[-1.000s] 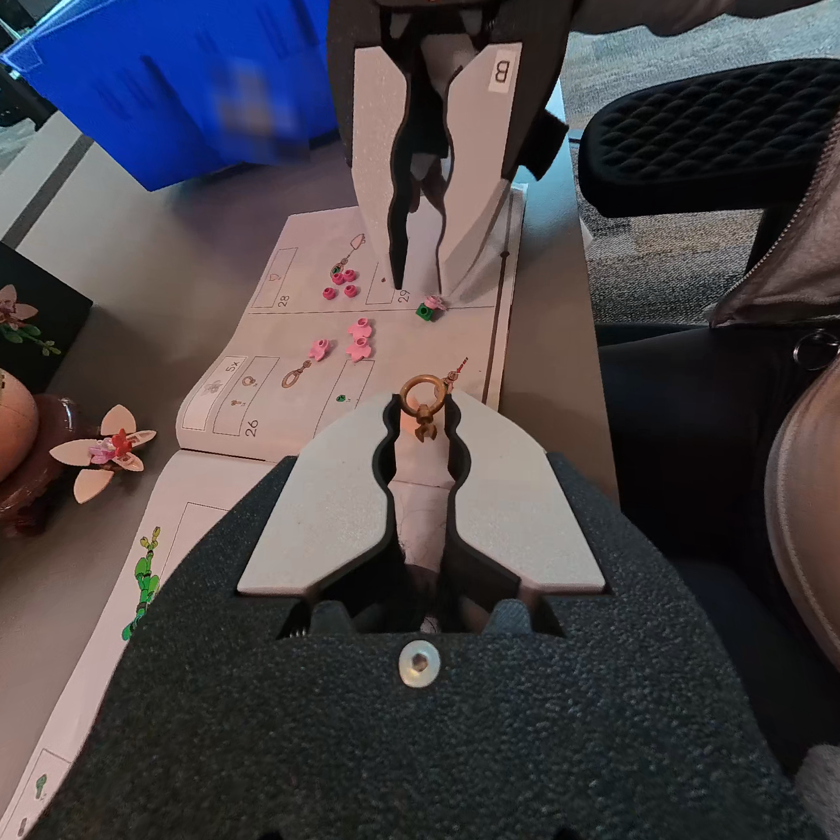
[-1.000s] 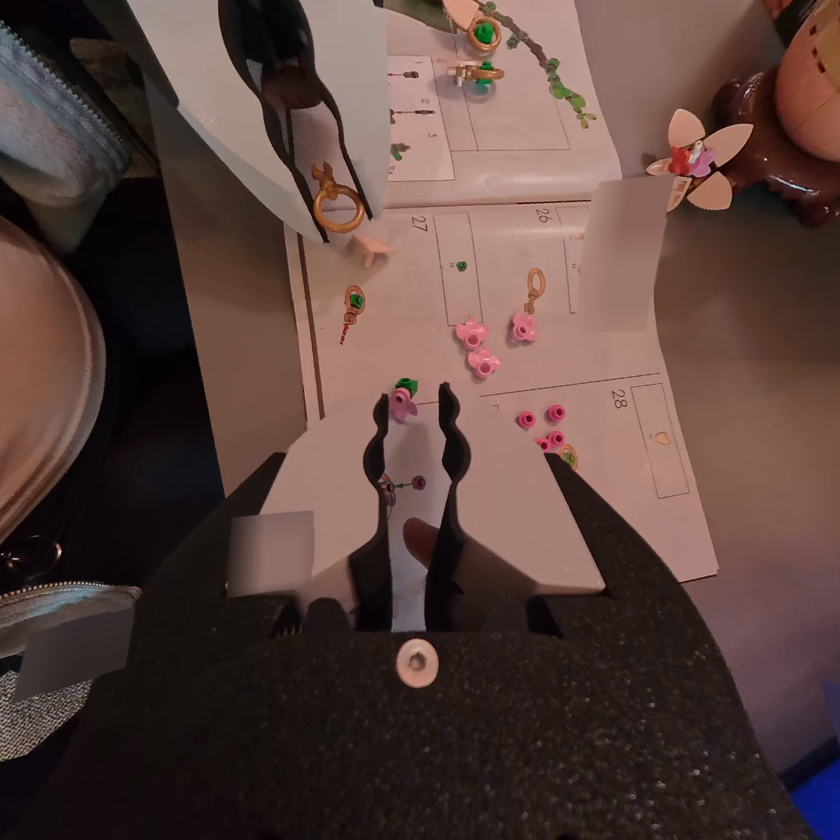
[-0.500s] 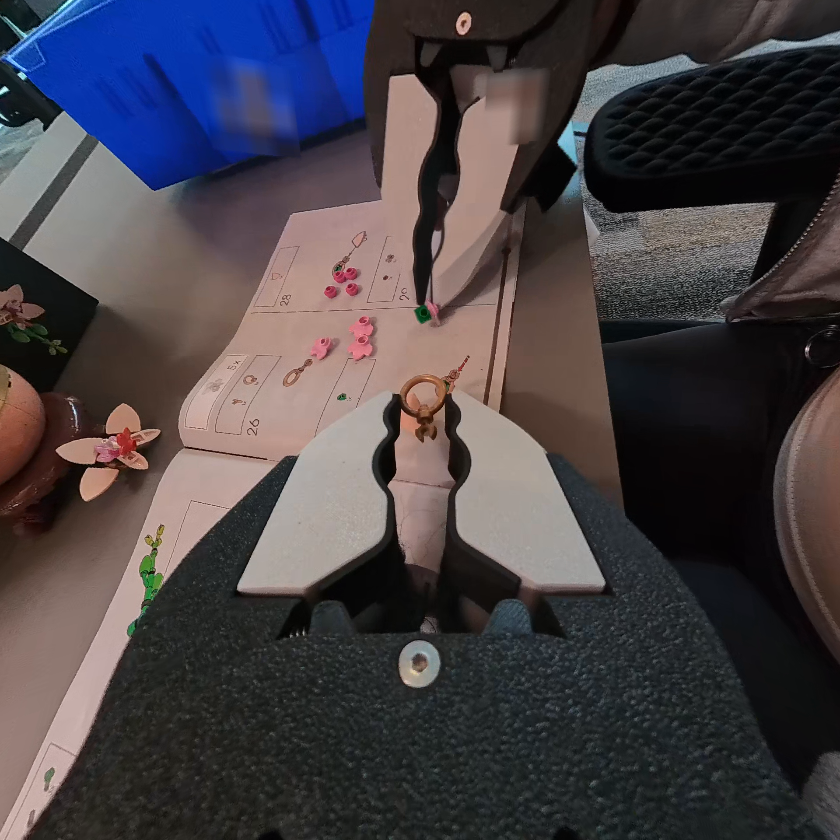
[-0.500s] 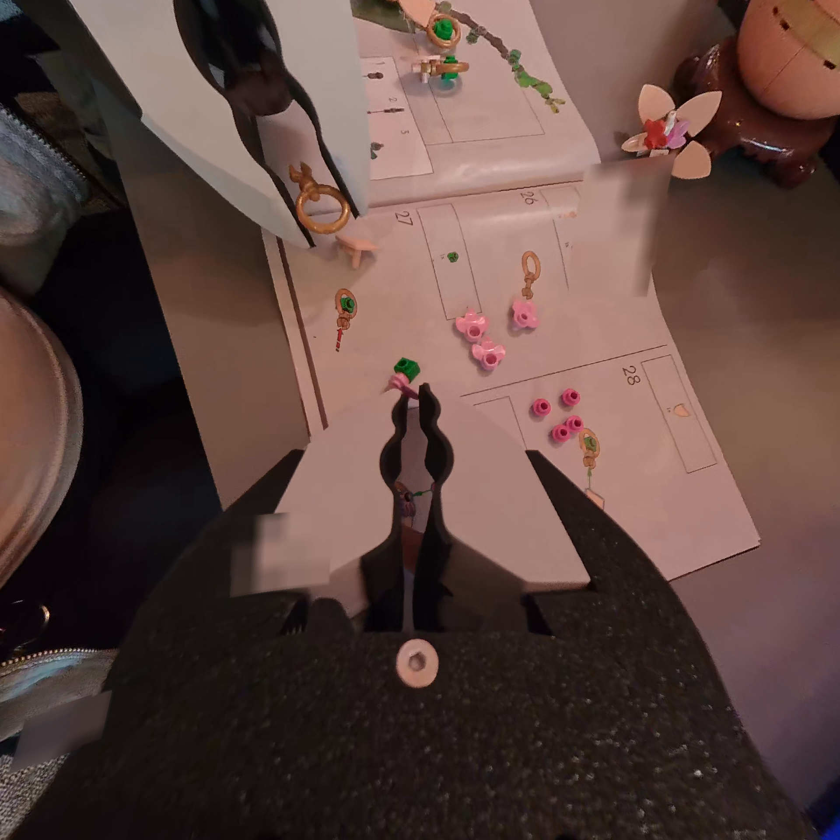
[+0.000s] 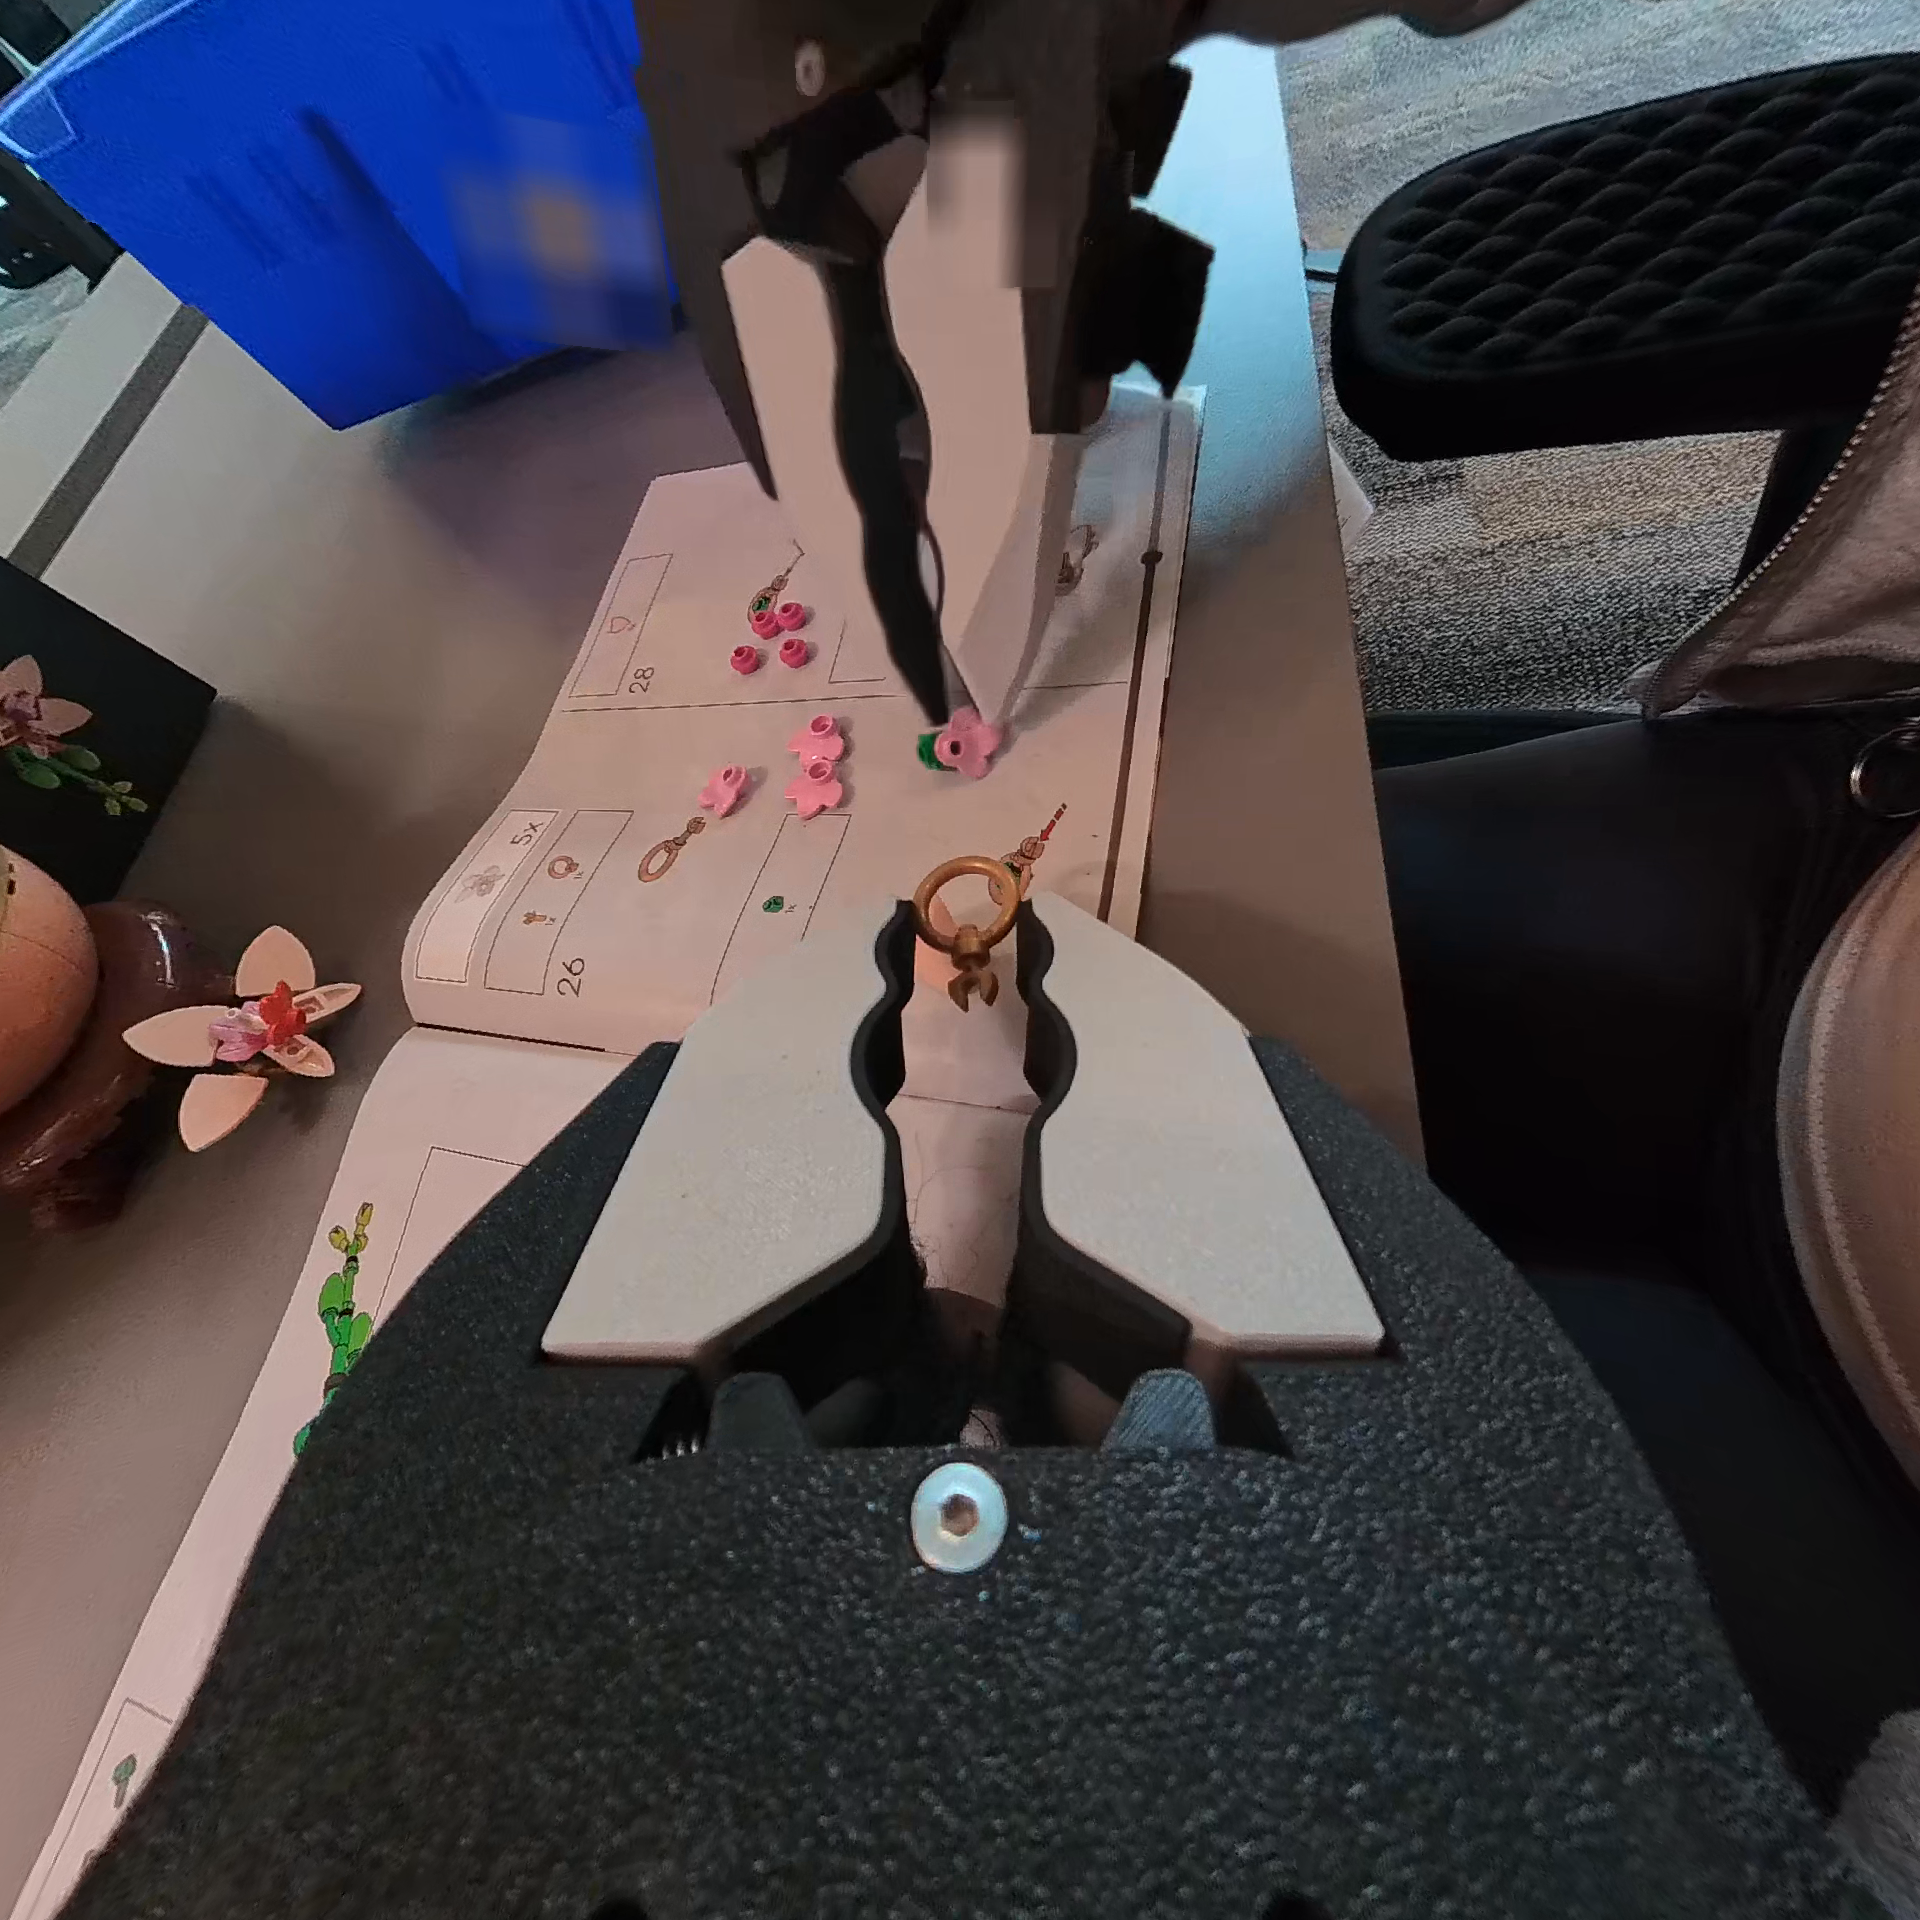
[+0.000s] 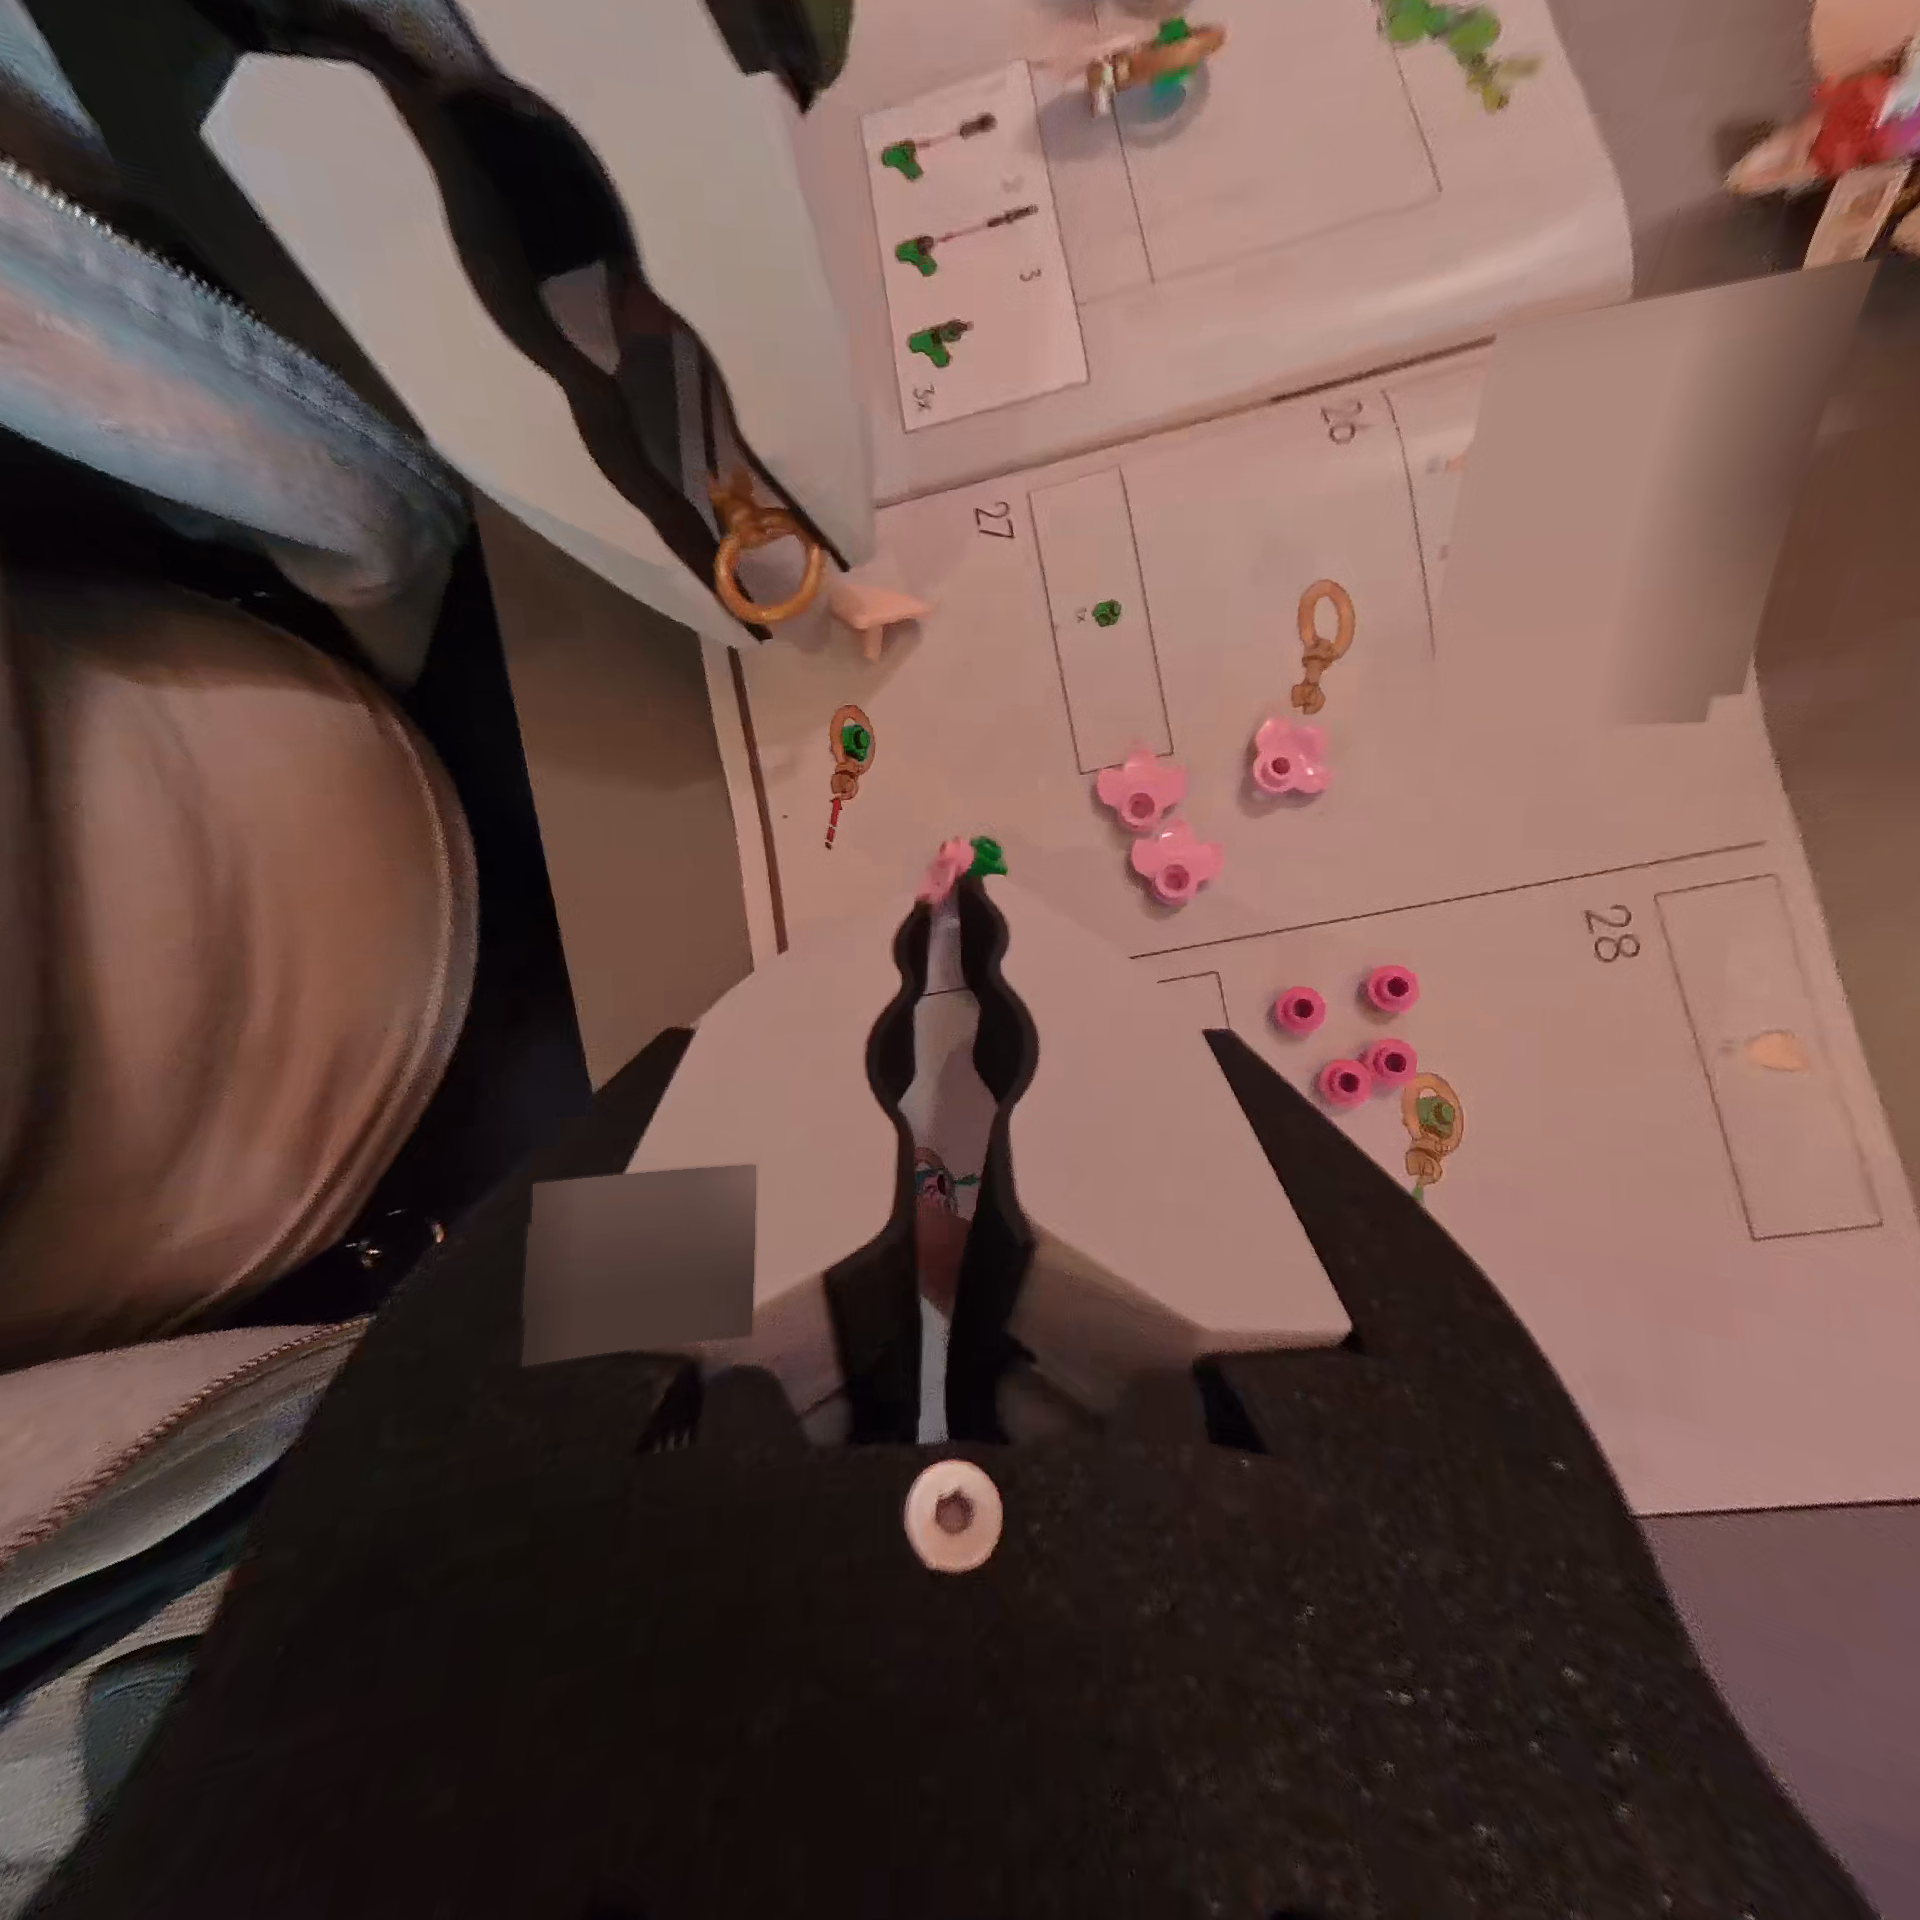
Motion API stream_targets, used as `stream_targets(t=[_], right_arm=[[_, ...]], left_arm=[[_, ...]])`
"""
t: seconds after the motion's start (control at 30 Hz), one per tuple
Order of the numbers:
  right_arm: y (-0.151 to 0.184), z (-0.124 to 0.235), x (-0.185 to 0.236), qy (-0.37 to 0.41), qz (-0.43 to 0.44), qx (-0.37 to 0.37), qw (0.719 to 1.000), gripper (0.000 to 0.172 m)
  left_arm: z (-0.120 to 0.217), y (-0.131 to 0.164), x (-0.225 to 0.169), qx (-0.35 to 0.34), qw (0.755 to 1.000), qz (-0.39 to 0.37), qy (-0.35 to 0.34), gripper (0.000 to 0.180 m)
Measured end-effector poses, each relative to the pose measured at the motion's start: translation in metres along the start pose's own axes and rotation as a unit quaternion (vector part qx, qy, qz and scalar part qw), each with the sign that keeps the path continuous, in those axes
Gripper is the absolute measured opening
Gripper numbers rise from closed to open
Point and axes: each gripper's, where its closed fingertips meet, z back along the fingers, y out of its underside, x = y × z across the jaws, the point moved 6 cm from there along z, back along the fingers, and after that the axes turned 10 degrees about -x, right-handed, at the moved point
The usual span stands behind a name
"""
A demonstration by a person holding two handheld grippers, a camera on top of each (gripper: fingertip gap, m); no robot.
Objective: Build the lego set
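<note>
My left tool (image 5: 966,920) clamps a gold ring piece (image 5: 964,914) by its sides, held above the open booklet (image 5: 582,831) on the table (image 5: 312,582); my right tool (image 6: 956,904) is pinched nearly shut on a pink flower with a green stud (image 6: 961,864), just over the page; three loose pink flowers (image 6: 1174,831) and four dark pink studs (image 6: 1351,1039) lie near it.
</note>
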Motion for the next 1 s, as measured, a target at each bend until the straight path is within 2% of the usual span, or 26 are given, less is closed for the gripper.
stream_targets(t=[0.07,0.2,0.4,0.53,0.7,0.83,1.0], right_arm=[[-0.001,0.000,-0.005,0.010,-0.012,0.011,1.000,0.015],[-0.004,0.003,-0.010,0.067,0.001,-0.006,0.998,0.015],[-0.001,0.011,0.013,0.188,0.013,-0.097,0.977,0.013],[0.012,0.003,0.023,0.250,-0.006,-0.117,0.961,0.023],[0.012,0.000,0.018,0.244,-0.067,-0.144,0.957,0.027],[0.012,-0.006,0.017,0.239,-0.063,-0.102,0.964,0.026],[0.008,-0.009,0.012,0.228,-0.055,-0.088,0.968,0.014]], left_arm=[[-0.001,0.001,-0.001,0.005,1.000,-0.004,0.000,0.019],[-0.002,0.001,-0.001,0.010,1.000,-0.008,0.001,0.019],[-0.001,0.001,-0.001,0.008,1.000,-0.003,0.002,0.019],[-0.003,0.002,-0.002,0.014,1.000,-0.010,0.002,0.019],[-0.003,0.003,-0.002,0.018,1.000,-0.017,0.000,0.019],[-0.004,0.003,-0.003,0.020,1.000,-0.018,-0.001,0.019],[-0.004,0.003,-0.003,0.021,1.000,-0.020,0.000,0.019]])
